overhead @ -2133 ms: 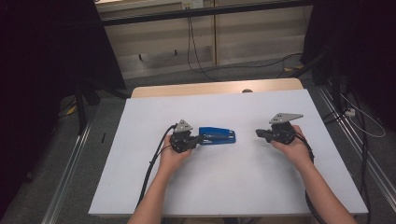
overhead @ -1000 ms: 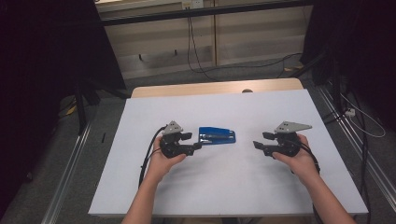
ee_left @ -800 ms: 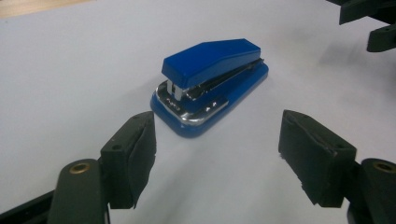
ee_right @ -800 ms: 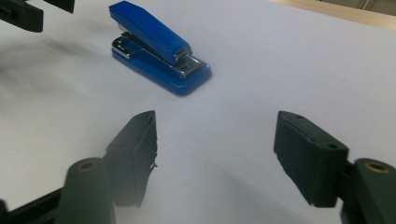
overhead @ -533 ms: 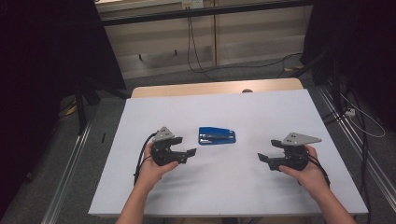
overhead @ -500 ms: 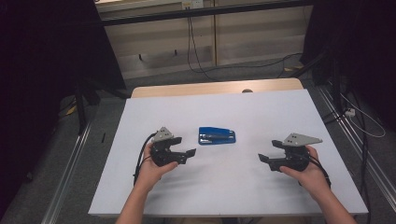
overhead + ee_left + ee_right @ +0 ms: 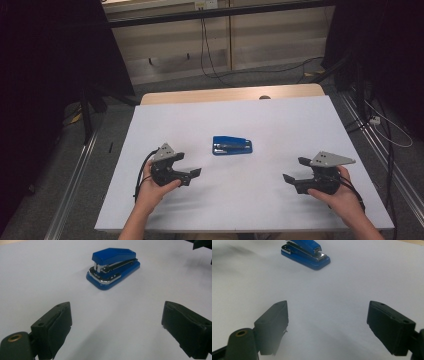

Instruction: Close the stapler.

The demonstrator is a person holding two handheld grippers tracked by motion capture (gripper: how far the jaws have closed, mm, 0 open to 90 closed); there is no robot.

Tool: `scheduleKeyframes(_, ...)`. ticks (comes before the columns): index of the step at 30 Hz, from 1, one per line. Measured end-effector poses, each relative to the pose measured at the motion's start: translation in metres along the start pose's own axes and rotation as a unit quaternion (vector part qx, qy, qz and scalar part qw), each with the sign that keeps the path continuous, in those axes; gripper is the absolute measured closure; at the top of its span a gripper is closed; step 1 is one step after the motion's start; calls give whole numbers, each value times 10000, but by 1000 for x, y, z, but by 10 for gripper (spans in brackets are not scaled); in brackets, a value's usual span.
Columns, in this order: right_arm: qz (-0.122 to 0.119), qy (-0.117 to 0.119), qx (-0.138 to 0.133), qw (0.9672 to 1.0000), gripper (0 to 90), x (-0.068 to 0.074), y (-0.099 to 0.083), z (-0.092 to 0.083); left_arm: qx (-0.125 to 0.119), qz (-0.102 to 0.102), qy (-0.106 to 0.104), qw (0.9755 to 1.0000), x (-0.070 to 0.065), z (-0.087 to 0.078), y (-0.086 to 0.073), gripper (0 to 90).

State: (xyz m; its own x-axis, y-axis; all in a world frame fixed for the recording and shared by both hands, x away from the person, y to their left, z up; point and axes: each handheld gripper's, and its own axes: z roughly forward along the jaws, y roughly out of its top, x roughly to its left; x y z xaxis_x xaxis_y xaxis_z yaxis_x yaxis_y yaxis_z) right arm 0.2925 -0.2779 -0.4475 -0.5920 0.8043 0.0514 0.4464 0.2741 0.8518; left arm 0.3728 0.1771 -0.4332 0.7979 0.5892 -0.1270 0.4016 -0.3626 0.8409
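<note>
White sheeting covers the worktop (image 7: 280,115), where a blue stapler (image 7: 232,145) lies flat near its middle, with the left gripper (image 7: 192,173) and right gripper (image 7: 294,170) well apart on either side, their jaws just opened wide and empty.

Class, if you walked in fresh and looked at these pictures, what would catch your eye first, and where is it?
The blue stapler stands out, lying alone near the middle of the white table. On either side, nearer the person, the left gripper and right gripper are held with jaws open and empty, both pointing inward.
</note>
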Motion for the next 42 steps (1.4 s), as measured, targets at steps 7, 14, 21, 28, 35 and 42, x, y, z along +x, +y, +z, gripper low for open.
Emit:
scheduleKeyframes(7,24,-20,-46,10000,170,2,-5,-8,-42,-16,65,10000,4,-14,-10,92)
scheduleKeyframes(14,6,11,-40,10000,166,5,-9,-13,-91,-94,166,9998,7,-26,-17,92)
scheduleKeyframes(21,12,-24,-71,10000,162,5,-14,-19,-32,-129,246,9996,9,-33,-22,92)
scheduleKeyframes(28,-72,-29,-119,9999,158,7,-15,-20,-2,-134,361,9993,11,-40,-27,92)
scheduleKeyframes(35,-89,-13,-150,9998,154,7,-14,-20,25,-165,452,9988,16,-48,-33,92)
scheduleKeyframes(42,-111,4,-126,9999,153,8,-15,-19,75,-132,443,9989,16,-45,-33,92)
